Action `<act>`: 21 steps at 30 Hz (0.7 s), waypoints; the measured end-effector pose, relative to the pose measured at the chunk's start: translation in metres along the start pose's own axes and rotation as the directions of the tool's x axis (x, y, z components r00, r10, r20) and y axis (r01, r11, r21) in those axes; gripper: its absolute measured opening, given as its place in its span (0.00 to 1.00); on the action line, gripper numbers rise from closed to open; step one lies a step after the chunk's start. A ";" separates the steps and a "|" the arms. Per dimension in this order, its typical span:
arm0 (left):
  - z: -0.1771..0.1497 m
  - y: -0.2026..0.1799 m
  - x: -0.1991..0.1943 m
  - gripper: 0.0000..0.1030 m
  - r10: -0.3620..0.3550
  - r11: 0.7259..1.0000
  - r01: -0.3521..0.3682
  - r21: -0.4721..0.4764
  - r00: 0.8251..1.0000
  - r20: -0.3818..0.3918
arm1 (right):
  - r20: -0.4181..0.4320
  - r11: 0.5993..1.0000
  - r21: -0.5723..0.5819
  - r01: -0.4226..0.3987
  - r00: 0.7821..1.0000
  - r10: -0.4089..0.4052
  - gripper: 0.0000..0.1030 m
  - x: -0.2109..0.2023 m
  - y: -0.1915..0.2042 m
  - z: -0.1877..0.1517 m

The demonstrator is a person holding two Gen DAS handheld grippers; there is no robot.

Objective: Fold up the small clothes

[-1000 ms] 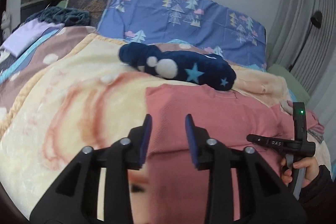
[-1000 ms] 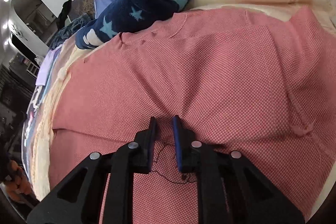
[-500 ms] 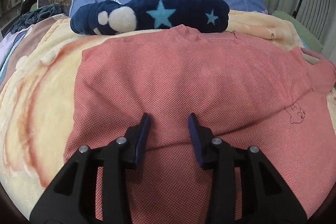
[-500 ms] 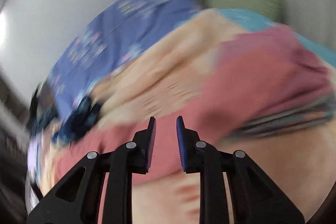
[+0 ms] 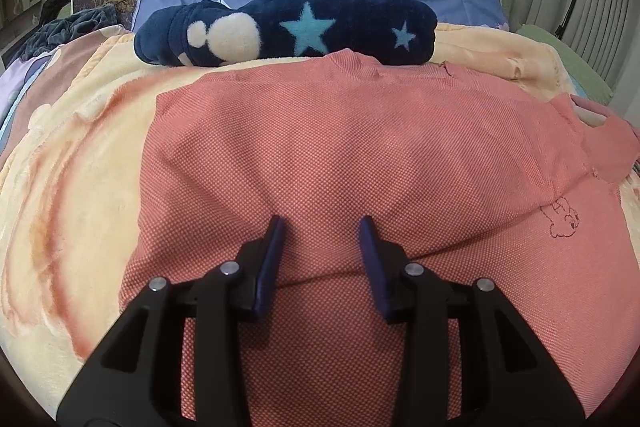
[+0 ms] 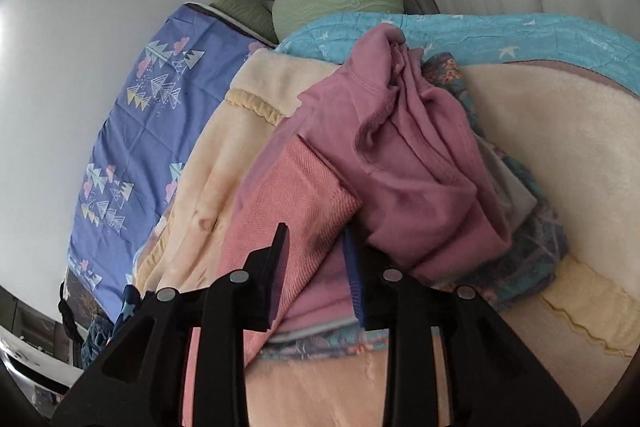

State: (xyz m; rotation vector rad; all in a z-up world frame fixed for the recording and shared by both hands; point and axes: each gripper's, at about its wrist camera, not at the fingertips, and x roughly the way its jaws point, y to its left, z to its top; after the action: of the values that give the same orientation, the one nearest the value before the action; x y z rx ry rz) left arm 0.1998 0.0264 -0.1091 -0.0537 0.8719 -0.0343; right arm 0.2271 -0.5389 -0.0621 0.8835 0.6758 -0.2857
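Swung toward two o'clock, the right gripper [image 6: 316,255] had just been opening, narrow around the shirt [image 5: 360,163] sleeve on the bed; left gripper [image 5: 322,247] gaped empty; the neighbouring pink sweatshirt [image 6: 404,155] might snag.

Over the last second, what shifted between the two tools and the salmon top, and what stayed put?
The right tool swung off the salmon top's middle to its sleeve beside the mauve garment; its jaws have just been opening, with the sleeve between them. The left tool came down over the top, open. The navy star bundle and the top stayed put.
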 end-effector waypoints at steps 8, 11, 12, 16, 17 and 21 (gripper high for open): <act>0.000 0.003 -0.001 0.41 -0.028 0.999 0.028 -0.018 1.000 0.005 | 0.030 0.983 -0.098 -0.153 0.987 0.157 0.02 -0.006 0.069 -0.019; 0.000 0.005 -0.001 0.42 -0.041 0.999 0.041 -0.027 0.999 0.008 | -0.072 0.887 -0.266 -0.379 0.925 0.374 0.02 -0.022 0.162 -0.079; -0.001 0.006 -0.002 0.42 -0.045 0.998 0.046 -0.030 0.999 0.010 | -0.124 0.844 -0.311 -0.438 0.899 0.421 0.02 -0.025 0.187 -0.101; -0.001 0.009 -0.003 0.43 -0.069 0.996 0.070 -0.049 0.997 0.016 | -0.375 0.645 -0.471 -0.602 0.798 0.472 0.02 -0.020 0.276 -0.220; -0.001 0.011 -0.003 0.43 -0.077 0.995 0.078 -0.055 0.997 0.018 | -0.438 0.607 -0.502 -0.616 0.786 0.435 0.02 -0.010 0.291 -0.256; -0.001 0.016 -0.004 0.46 -0.124 0.989 0.126 -0.083 0.992 0.026 | -0.566 0.570 -0.568 -0.594 0.784 0.253 0.02 0.033 0.300 -0.341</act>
State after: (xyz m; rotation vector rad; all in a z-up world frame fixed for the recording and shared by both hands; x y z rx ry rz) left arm 0.1964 0.0424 -0.1075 -0.1881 0.8485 -0.1143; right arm 0.2564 -0.0847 -0.0509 0.2887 0.8575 0.6468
